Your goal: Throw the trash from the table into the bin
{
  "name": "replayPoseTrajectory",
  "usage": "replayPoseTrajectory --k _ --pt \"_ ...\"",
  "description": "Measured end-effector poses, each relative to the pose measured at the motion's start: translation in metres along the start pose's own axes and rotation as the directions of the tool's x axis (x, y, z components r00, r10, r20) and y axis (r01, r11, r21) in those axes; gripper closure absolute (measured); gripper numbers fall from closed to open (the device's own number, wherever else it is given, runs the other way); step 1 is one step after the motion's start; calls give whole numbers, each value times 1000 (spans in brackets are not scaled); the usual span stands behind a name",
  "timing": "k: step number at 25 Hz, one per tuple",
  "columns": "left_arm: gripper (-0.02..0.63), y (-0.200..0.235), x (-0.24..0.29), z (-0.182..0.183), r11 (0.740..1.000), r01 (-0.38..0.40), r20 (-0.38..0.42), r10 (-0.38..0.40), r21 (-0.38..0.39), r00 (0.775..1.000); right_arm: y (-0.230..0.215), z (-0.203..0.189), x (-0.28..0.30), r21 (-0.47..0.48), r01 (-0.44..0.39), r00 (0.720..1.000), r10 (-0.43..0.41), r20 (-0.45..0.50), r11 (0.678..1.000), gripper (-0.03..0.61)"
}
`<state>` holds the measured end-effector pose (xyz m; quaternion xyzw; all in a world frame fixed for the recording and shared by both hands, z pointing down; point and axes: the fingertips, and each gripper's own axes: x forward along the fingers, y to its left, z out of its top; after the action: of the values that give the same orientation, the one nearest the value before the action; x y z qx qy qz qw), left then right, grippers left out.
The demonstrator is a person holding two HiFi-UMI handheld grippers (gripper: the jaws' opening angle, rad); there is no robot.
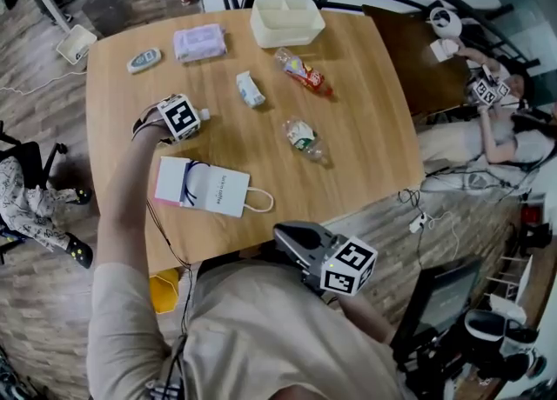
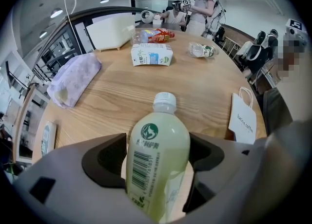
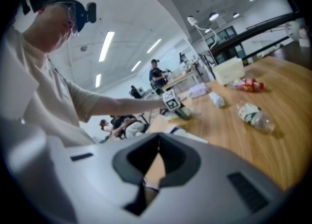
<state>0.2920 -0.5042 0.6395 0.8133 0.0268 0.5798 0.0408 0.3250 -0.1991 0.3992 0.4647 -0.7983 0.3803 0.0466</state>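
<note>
Item, in hand: pale green plastic drink bottle with a white screw cap (image 2: 158, 135), pinched across its body by the left claw (image 2: 158, 160), cap pointing away from the claw. It sits over the left edge of the tabletop (image 1: 365, 129), and whether it touches the wood cannot be told. A grip round the body looks meant for carrying it off whole. The left arm is stretched forward from the shoulder, claw tipped steeply down. Item, idle: right claw (image 3: 157, 138), jaws pressed together on nothing, held back off the near edge against the person's body and aimed shallowly down across the wood, apparently kept clear. Items awaiting removal: white paper bag with loop handles (image 1: 204, 188), flat by the near edge; crushed clear plastic bottle (image 1: 305, 139), towards the right edge; small white carton (image 1: 250, 90), centre; red-labelled bottle (image 1: 302, 70), towards the far edge. The bin could not be identified.
</note>
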Motion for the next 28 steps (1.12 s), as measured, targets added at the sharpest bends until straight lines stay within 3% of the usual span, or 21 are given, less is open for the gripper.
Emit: replayPoseTrajectory --k 2,5,9,13,18,28 --pt "238 6 -2 6 999 -39 25 38 22 999 1 0 0 0 -4 1000 4 4 1000 574" --pt "264 0 -2 2 999 -38 25 38 5 999 4 0 0 -5 -12 1000 12 10 1000 574" --pt "267 7 -4 8 991 -127 67 124 36 990 10 -1 1 -12 -21 1000 21 18 1000 574" --pt "267 13 -13 -9 984 -179 55 180 -16 982 12 -4 4 -23 -43 999 43 14 999 574" --pt "267 17 -32 -19 973 -214 95 222 -91 970 20 -2 10 -36 -79 997 79 -2 996 574" --pt "267 14 -82 -24 942 -311 171 330 -129 928 34 5 25 -82 -173 985 171 -36 981 574"
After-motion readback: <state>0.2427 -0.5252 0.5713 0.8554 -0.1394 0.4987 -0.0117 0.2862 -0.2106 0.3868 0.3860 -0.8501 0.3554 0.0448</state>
